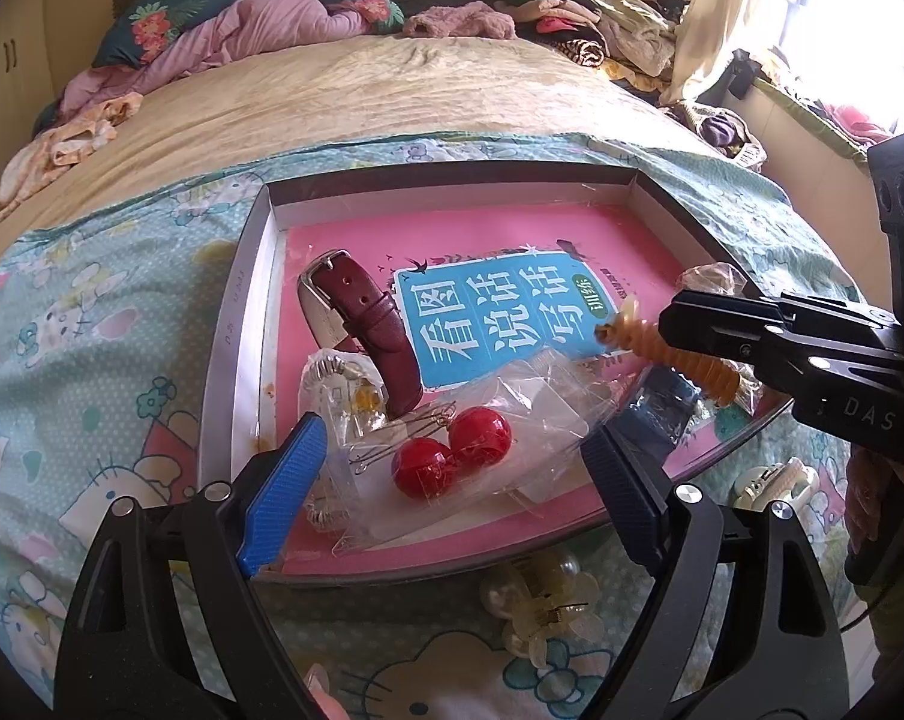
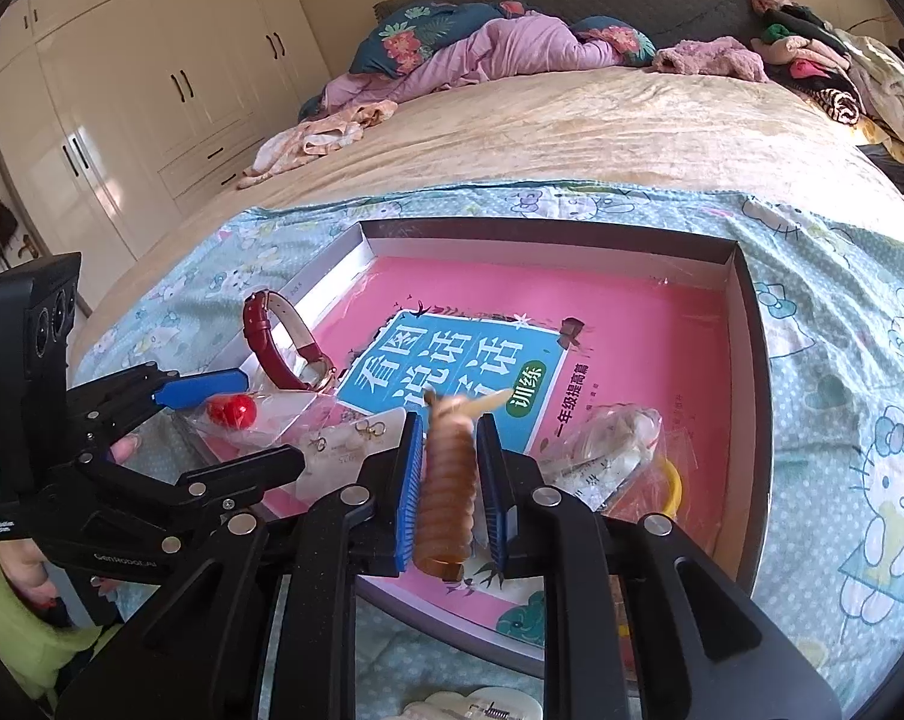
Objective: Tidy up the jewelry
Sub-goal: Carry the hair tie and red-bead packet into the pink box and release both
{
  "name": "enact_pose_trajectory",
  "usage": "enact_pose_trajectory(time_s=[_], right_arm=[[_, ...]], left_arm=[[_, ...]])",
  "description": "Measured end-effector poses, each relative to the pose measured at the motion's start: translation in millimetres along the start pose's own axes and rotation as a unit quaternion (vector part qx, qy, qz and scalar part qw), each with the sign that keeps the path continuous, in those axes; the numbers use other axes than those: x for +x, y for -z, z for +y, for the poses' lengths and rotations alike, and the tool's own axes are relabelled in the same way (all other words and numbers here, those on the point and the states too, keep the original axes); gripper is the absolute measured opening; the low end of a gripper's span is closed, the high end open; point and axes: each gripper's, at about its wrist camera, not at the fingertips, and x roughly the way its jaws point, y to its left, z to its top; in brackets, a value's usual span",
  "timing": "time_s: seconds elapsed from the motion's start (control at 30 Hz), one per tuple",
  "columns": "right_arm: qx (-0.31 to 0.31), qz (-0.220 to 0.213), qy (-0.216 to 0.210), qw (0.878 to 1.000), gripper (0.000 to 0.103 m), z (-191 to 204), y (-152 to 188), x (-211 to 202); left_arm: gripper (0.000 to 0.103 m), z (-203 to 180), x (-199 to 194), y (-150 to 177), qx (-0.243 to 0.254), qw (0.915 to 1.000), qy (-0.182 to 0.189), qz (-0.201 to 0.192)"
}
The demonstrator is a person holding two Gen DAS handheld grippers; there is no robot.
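Observation:
A shallow grey box (image 1: 245,300) lined with a pink book (image 1: 619,240) lies on the bed. In it are a dark red watch (image 1: 368,318), a clear bag with red ball earrings (image 1: 452,450) and other small bags. My left gripper (image 1: 452,474) is open, its blue pads on either side of the earring bag. My right gripper (image 2: 449,468) is shut on an orange spiral hair clip (image 2: 449,480) and holds it above the box; the clip also shows in the left wrist view (image 1: 679,354).
A pearl flower hair claw (image 1: 541,606) and a white hair clip (image 1: 775,480) lie on the Hello Kitty sheet (image 1: 92,360) in front of the box. Another bagged item (image 2: 613,450) sits in the box. Clothes pile at the bed's head; a wardrobe (image 2: 122,108) stands left.

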Motion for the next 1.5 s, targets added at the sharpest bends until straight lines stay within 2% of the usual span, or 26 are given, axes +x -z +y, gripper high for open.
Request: enact_pose_trajectory(time_s=[0.03,0.07,0.2,0.23,0.27,0.33,0.5,0.63,0.83,1.1,1.33,1.43,1.5], right_arm=[[0.001,-0.005,0.001,1.0,0.031,-0.1,0.5,-3.8],[0.001,-0.009,0.002,1.0,0.034,0.1,0.8,-8.1],[0.004,-0.024,0.006,1.0,0.043,0.1,4.3,-28.5],[0.005,-0.027,0.006,1.0,0.048,0.1,5.4,-33.6],[0.006,-0.031,0.006,0.999,0.051,0.3,7.6,-39.7],[0.004,-0.036,0.01,0.999,0.061,1.4,11.6,-49.6],[-0.008,-0.035,0.027,0.999,0.075,4.0,26.6,-68.3],[-0.003,-0.02,0.032,0.999,0.082,2.7,43.3,-73.2],[0.009,0.007,0.032,0.999,0.084,4.7,68.7,-67.2],[0.031,0.029,0.029,0.999,0.085,3.8,94.9,-57.0],[0.037,0.029,0.037,0.998,0.089,7.1,104.6,-46.1],[0.031,0.023,0.043,0.998,0.089,9.4,104.7,-41.8],[0.033,0.026,0.045,0.998,0.089,9.1,103.9,-35.8]], left_arm=[[0.079,0.2,-0.4,0.2,-0.001,1.0,0.002,0.0],[0.079,-0.3,-0.4,0.3,-0.001,1.0,0.003,0.0],[0.079,-3.0,-4.8,2.6,0.0,1.0,0.006,0.0],[0.081,-4.1,-7.1,3.0,0.0,1.0,0.007,-0.002],[0.087,-4.8,-9.3,3.5,0.001,1.0,0.007,-0.004],[0.089,-6.5,-14.8,4.4,0.001,1.0,0.006,-0.008],[0.089,-11.8,-27.2,7.6,0.004,0.9999,0.003,-0.016],[0.089,-15.5,-38.6,13.6,0.007,0.9997,0.003,-0.022],[0.089,-15.2,-51.8,33.0,-0.004,0.9998,0.012,-0.018],[0.089,-10.5,-36.2,62.6,-0.032,0.9988,0.025,0.026],[0.089,-9.2,-14.8,63.1,-0.068,0.9956,0.044,0.047],[0.089,-10.0,-8.9,60.8,-0.075,0.9955,0.036,0.046],[0.083,-11.2,-6.7,59.0,-0.076,0.9959,0.028,0.042]])
